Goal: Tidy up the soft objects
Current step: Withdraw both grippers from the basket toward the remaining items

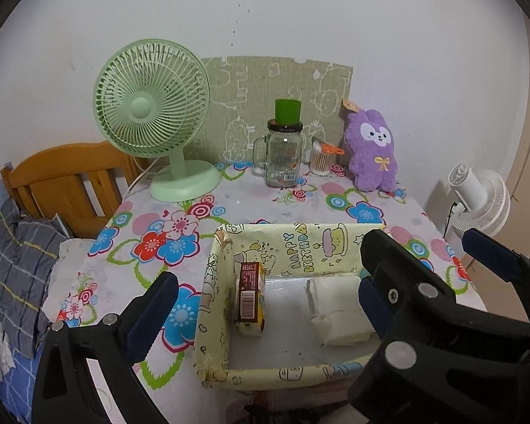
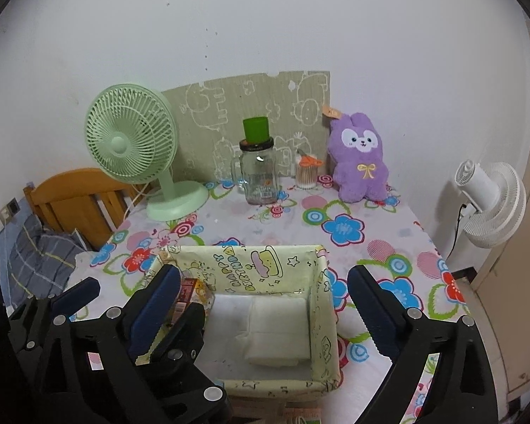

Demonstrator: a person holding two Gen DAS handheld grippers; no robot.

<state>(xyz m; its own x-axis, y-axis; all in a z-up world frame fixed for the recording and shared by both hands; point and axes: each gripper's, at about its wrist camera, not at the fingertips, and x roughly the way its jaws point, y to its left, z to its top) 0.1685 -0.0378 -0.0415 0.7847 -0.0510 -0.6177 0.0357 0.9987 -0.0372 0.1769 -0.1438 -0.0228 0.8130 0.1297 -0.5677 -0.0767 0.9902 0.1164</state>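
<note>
Left gripper (image 1: 261, 304): jaws spread wide, holding nothing, hovering over the near left part of the box.
Right gripper (image 2: 261, 304): jaws spread wide, empty, straddling the box from above its near edge.
Box (image 1: 226, 376): yellow "Happy Birthday" paper walls, open top, on the near part of the table (image 1: 265, 205).
White folded cloth (image 2: 277, 332): lies flat inside the box, toward its right wall.
Brown carton (image 1: 251, 296): stands inside the box against its left wall.
Purple plush rabbit (image 2: 358, 157): upright, well beyond the box's far right corner, against the wall.
Glass jar (image 1: 282, 157): green cup on its lid, far behind the box.
Green fan (image 1: 155, 113): beyond the box's far left corner.
</note>
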